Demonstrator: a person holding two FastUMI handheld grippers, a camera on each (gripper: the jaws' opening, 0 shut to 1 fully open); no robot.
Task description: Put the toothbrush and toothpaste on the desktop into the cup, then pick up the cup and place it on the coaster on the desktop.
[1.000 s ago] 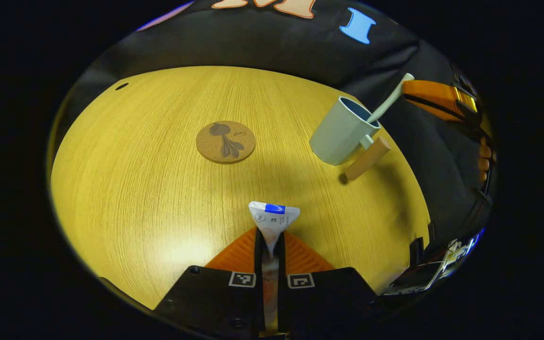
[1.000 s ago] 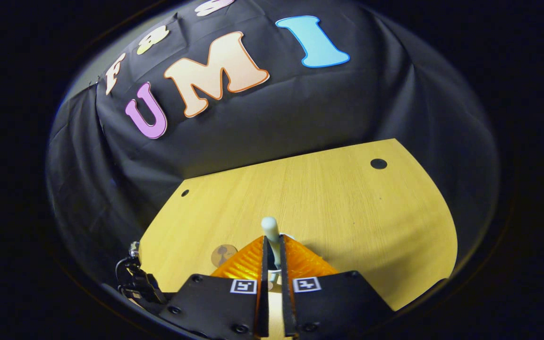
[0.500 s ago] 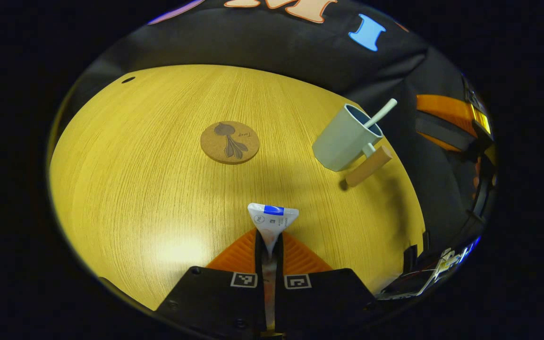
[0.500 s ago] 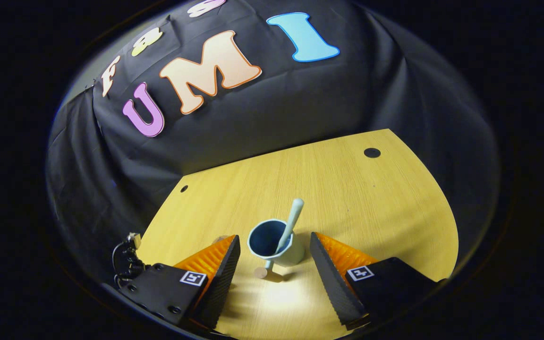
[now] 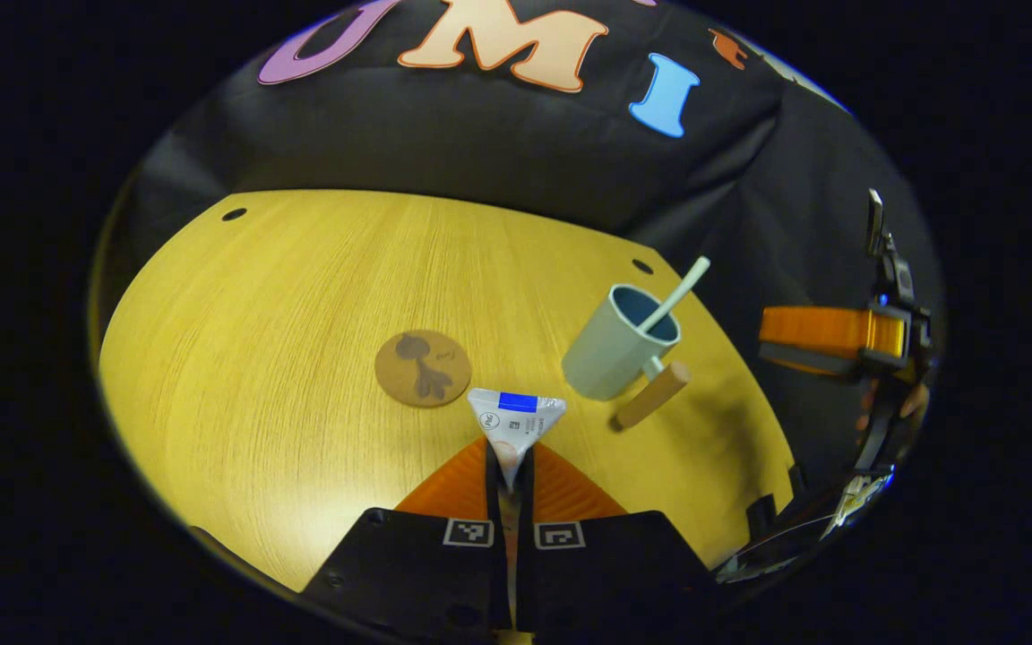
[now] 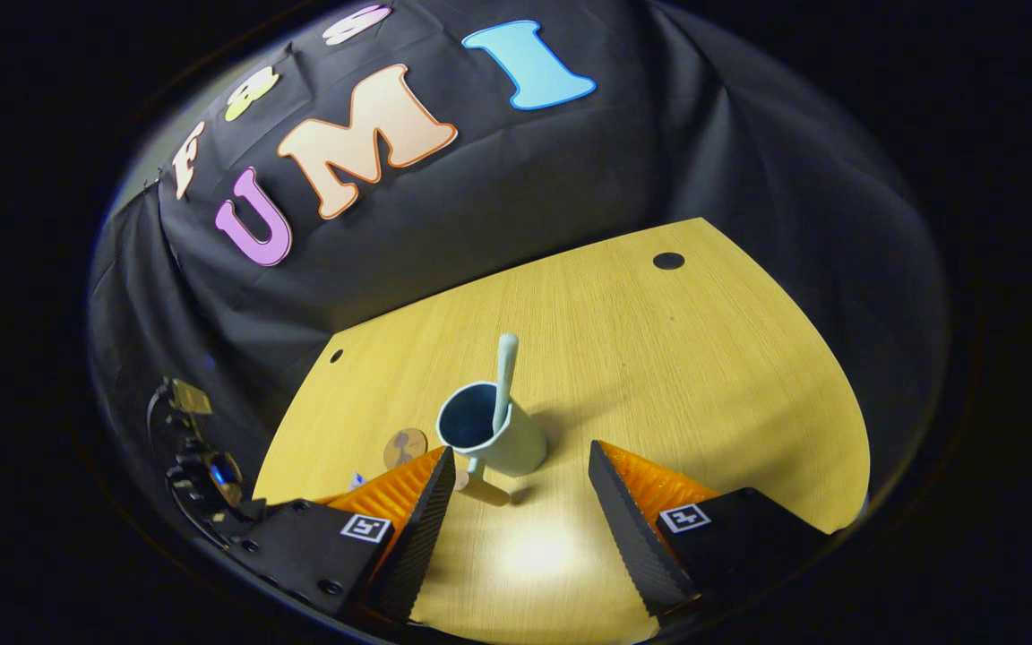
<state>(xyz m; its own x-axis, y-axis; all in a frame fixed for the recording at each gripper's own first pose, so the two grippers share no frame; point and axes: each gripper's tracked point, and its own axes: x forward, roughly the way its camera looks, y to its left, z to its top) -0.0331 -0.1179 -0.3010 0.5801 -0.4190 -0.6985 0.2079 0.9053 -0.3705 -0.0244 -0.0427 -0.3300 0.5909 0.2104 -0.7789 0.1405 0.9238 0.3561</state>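
Left tongs [image 5: 509, 466] grip the toothpaste [image 5: 516, 419] by its flat end, tube's long axis running straight out along the fingers toward 12 o'clock. In the left gripper view the cup [image 5: 616, 344] stands on the table [image 5: 283, 269] at about 1 o'clock from the tube, toothbrush [image 5: 675, 294] already inside, leaning to the rim. The coaster [image 5: 423, 367] lies at 11 o'clock, near the tube. Right tongs [image 6: 516, 502] are parted and hold nothing, the cup at 12 o'clock just beyond the fingers. Judgement: the left tongs must carry the tube over the cup mouth.
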